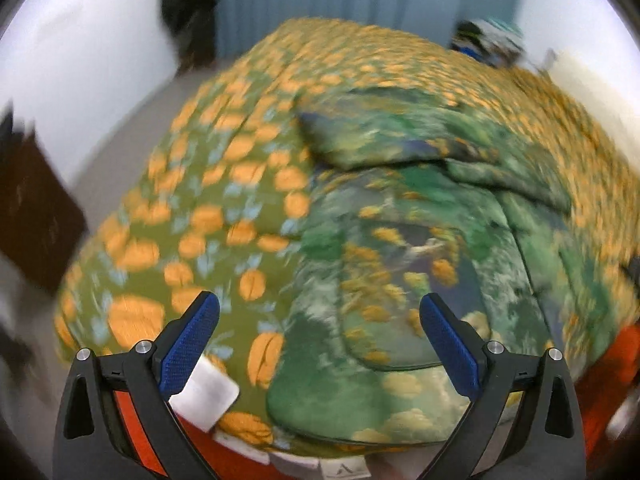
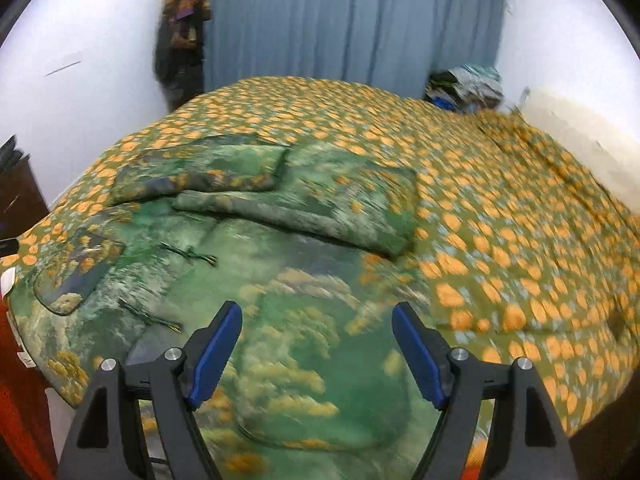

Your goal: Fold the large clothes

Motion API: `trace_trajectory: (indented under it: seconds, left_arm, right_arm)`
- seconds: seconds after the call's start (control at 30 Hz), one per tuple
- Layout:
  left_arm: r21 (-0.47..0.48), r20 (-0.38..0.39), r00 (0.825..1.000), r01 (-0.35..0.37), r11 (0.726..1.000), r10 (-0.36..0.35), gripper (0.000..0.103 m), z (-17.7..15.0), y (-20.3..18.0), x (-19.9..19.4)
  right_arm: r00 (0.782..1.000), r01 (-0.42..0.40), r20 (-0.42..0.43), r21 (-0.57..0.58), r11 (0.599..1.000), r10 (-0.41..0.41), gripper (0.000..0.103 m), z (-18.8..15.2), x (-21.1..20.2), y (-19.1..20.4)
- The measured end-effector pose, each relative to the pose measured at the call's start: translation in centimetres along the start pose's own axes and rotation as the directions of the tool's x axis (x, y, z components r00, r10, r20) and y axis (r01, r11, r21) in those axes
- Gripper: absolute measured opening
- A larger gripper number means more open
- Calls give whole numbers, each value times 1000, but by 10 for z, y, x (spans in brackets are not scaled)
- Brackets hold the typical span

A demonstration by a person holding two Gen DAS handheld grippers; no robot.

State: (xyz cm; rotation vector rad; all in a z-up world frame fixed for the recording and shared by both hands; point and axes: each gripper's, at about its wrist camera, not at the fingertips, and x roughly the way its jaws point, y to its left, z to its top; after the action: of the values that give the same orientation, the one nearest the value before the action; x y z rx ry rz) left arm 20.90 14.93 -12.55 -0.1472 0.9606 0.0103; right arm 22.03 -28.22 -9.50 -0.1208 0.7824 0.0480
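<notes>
Clothing under inspection: one large green printed garment (image 2: 288, 280), laid on a bedspread (image 2: 520, 220) patterned with orange shapes on olive. Both views are blurred, so fine detail cannot be confirmed.

Left wrist view, left to right: a dark piece of furniture (image 1: 36, 208) is seen at the frame edge against a white wall. The bedspread (image 1: 208, 208) follows, with a white label (image 1: 208, 396) at its near edge. The left gripper (image 1: 319, 312) is held above the near hem of the garment (image 1: 400, 264); its jaws are spread wide and nothing is held between the blue pads (image 1: 188, 348). Both sleeves appear folded across the upper part of the garment.

Right wrist view, left to right: a chest pocket (image 2: 76, 272) is noted on the garment, then two short drawstrings (image 2: 188, 254). The folded sleeves (image 2: 320, 196) lie across the far part. The right gripper (image 2: 317, 320) is held above the lower body of the garment, jaws spread apart and empty. A blue curtain (image 2: 352, 20) hangs behind the bed, and a pile of mixed clothes (image 2: 466, 88) sits at the far right corner.
</notes>
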Motion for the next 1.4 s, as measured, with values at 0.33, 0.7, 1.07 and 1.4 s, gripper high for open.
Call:
trace_trajectory:
  seconds: [0.33, 0.7, 1.07, 1.4]
  left_arm:
    - [-87, -162, 975, 141, 986, -154, 100, -17, 9, 52]
    - [-41, -306, 920, 245, 969, -245, 102, -28, -8, 90]
    - [8, -413, 883, 247, 969, -222, 38, -30, -23, 69]
    - [-92, -342, 886, 299, 950, -312, 10, -16, -8, 28]
  right_arm:
    - [963, 42, -269, 205, 978, 15, 79, -43, 20, -96]
    - [840, -168, -464, 271, 948, 281, 80, -70, 76, -112]
    - [778, -303, -445, 352, 886, 443, 15, -56, 65, -104]
    - [810, -361, -322, 383, 850, 490, 12, -14, 34, -102]
